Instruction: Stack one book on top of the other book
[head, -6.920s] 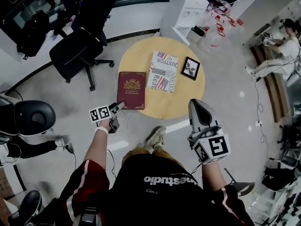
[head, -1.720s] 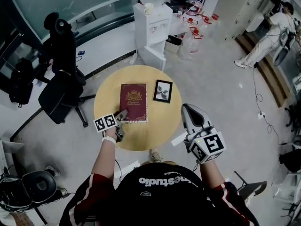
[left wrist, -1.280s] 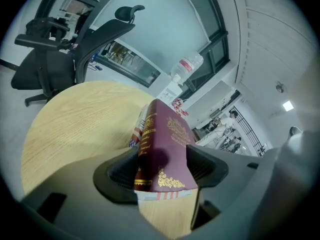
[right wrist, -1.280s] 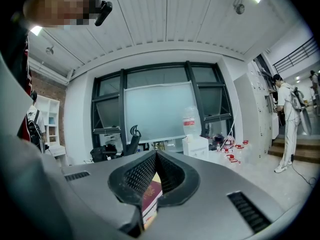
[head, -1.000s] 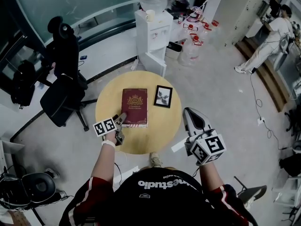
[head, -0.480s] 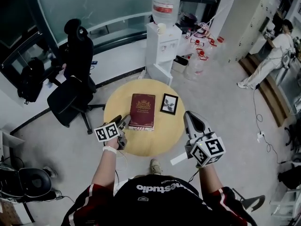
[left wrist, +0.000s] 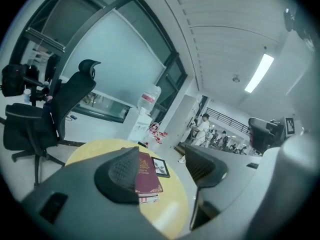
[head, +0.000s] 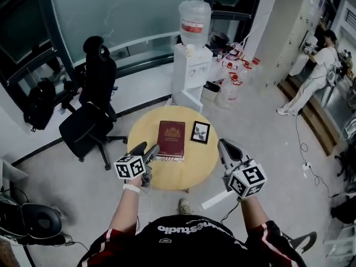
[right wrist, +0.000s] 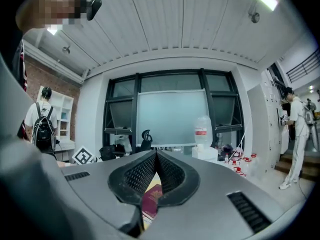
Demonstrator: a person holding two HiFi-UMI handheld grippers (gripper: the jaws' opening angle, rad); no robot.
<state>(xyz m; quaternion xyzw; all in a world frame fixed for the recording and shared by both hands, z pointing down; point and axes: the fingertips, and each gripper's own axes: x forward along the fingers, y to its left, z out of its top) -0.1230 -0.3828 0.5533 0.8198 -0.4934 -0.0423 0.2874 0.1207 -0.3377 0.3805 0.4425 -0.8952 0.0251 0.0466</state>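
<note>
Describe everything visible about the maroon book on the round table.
The maroon book is a closed hardcover with a gold crest and trim on its cover. It lies flat, face up, on top of a second book, whose white-and-red edge peeks out at the near end. Both rest on the round wooden table, beside a picture frame.
</note>
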